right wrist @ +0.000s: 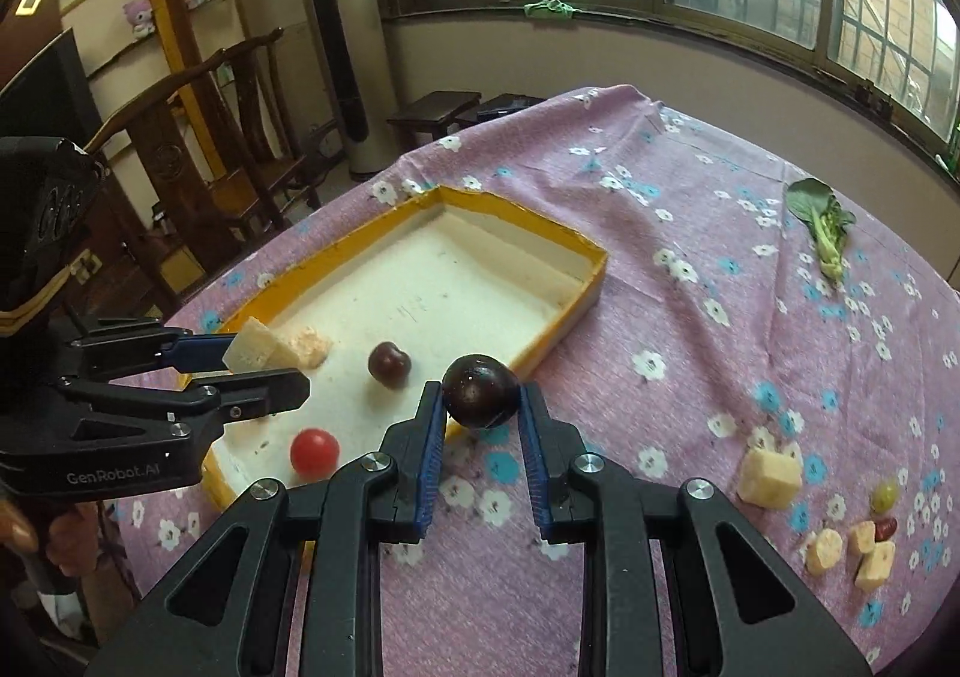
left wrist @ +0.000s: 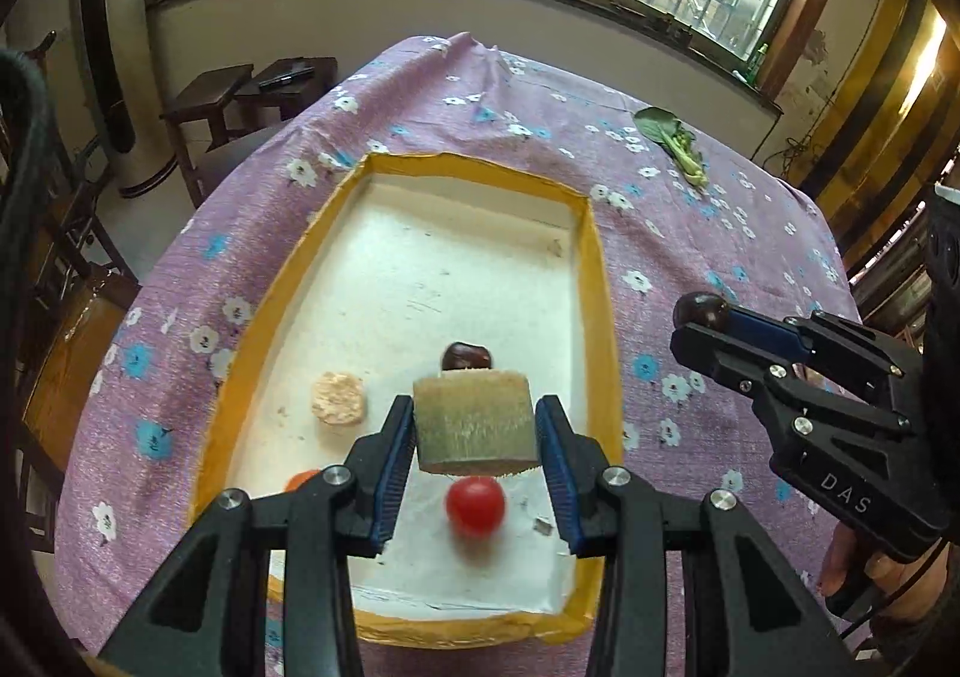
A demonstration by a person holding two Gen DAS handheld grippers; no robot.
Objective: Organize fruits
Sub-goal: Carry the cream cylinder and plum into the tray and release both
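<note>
My left gripper [left wrist: 475,413] is shut on a pale yellow-green fruit chunk [left wrist: 474,437], held above the near part of a yellow-rimmed white tray [left wrist: 603,317]. On the tray floor lie a dark cherry [left wrist: 467,358], a pinkish slice [left wrist: 338,398], a red cherry tomato [left wrist: 475,506] and a partly hidden orange piece [left wrist: 300,478]. My right gripper [right wrist: 480,392] is shut on a dark round plum [right wrist: 480,377], just outside the tray's near right rim [right wrist: 522,212]. In the right wrist view the left gripper [right wrist: 264,365] with its chunk [right wrist: 252,351] hangs over the tray's left end.
Flowered purple cloth [right wrist: 690,365] covers the table. At its right lie a pale cube [right wrist: 770,478], a green grape [right wrist: 884,497], a red date [right wrist: 885,527] and several small chunks [right wrist: 873,557]. A leafy green [right wrist: 825,224] lies further back. Chairs and stools [right wrist: 432,110] stand past the left edge.
</note>
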